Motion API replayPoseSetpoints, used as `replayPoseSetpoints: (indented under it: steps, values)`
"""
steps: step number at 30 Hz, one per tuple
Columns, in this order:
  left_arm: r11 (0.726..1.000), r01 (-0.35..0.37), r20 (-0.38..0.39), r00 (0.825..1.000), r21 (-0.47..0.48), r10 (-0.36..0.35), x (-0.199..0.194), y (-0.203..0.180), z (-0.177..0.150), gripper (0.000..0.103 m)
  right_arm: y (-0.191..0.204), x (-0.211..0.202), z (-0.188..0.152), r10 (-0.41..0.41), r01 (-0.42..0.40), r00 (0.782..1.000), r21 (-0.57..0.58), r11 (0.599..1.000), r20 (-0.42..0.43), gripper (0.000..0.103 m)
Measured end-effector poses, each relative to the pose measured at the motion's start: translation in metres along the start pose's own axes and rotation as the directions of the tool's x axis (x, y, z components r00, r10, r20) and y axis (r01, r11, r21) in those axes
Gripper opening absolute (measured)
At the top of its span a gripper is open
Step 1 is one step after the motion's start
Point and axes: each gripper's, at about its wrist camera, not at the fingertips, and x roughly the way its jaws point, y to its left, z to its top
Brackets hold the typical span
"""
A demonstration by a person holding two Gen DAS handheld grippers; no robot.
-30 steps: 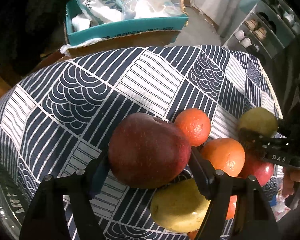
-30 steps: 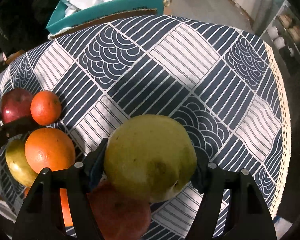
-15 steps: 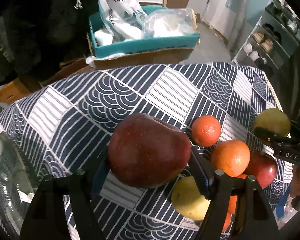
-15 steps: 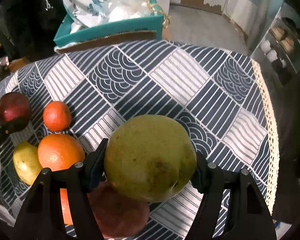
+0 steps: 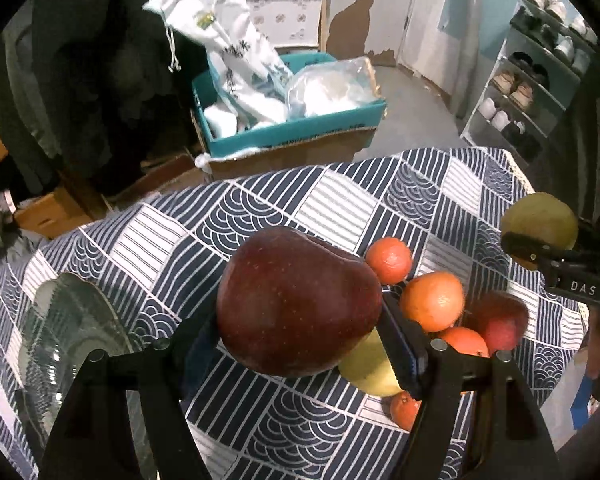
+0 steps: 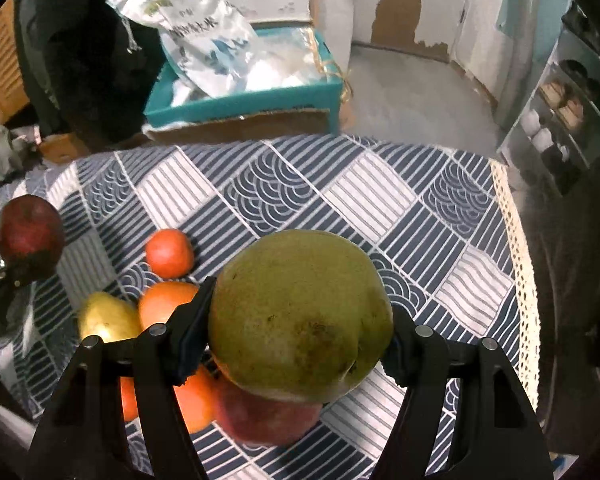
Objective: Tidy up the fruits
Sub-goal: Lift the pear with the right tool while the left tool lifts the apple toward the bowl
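Fruits: two lifted, the rest heaped near the tablecloth's near right edge.
Left gripper: clamps red apple.
Right gripper: clamps green pear.
Glass bowl: left edge, seemingly empty.
Left: oranges, others.

Dim indoor light, strong fisheye bending, dark vignetted corners, slight blur.

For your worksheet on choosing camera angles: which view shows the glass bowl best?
The left wrist view: the glass bowl sits at its lower left on the patterned tablecloth, beside the left gripper holding the red apple. The right wrist view misses it.
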Motion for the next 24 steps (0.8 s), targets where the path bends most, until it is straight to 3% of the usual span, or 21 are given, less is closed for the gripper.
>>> replayPoseSetpoints:
  steps: [24]
  values:
    - [1.0, 0.004, 0.128, 0.992, -0.005, -0.004, -0.091, 0.009, -0.008, 0.076, 0.054, -0.09, 0.017, 0.123, -0.109, 0.976, -0.086, 0.99, 0.178, 0.072]
